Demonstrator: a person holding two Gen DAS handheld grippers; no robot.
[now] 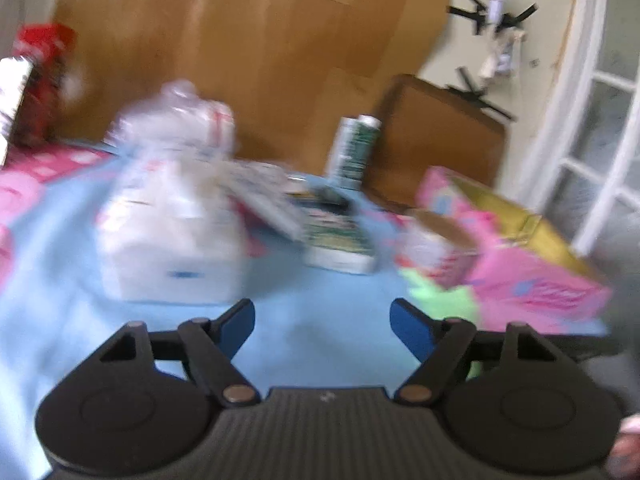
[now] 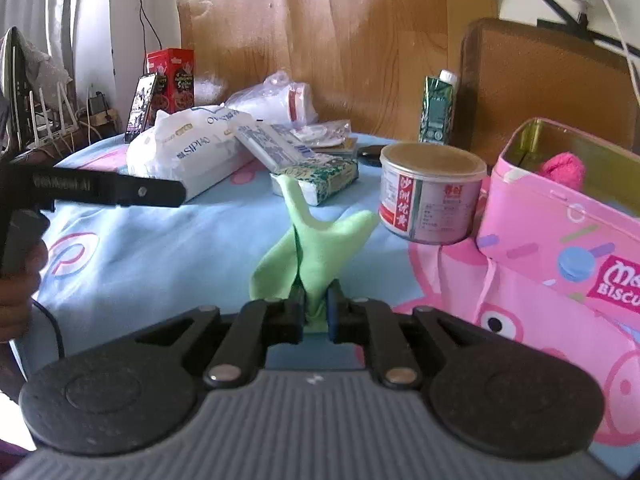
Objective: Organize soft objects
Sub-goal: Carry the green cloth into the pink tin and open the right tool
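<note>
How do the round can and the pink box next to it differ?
The round can is a short cylinder with a lid on; the pink box is taller, rectangular and open-topped. The can is white and red; the box is pink with a pink ball inside. Both stand upright on the bedsheet.

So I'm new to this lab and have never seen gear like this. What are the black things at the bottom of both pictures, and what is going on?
They are hand-held grippers: a person carries one in each hand, and a fisheye camera on each looks forward along its two fingers. The blurry picture is from the left gripper, whose jaws stand open with nothing between them. The sharp one is from the right gripper, shut on a green cloth. Both look over a blue cartoon bedsheet. On it lie a white tissue pack, a round tin and an open pink biscuit box with something pink and woolly inside.
</note>
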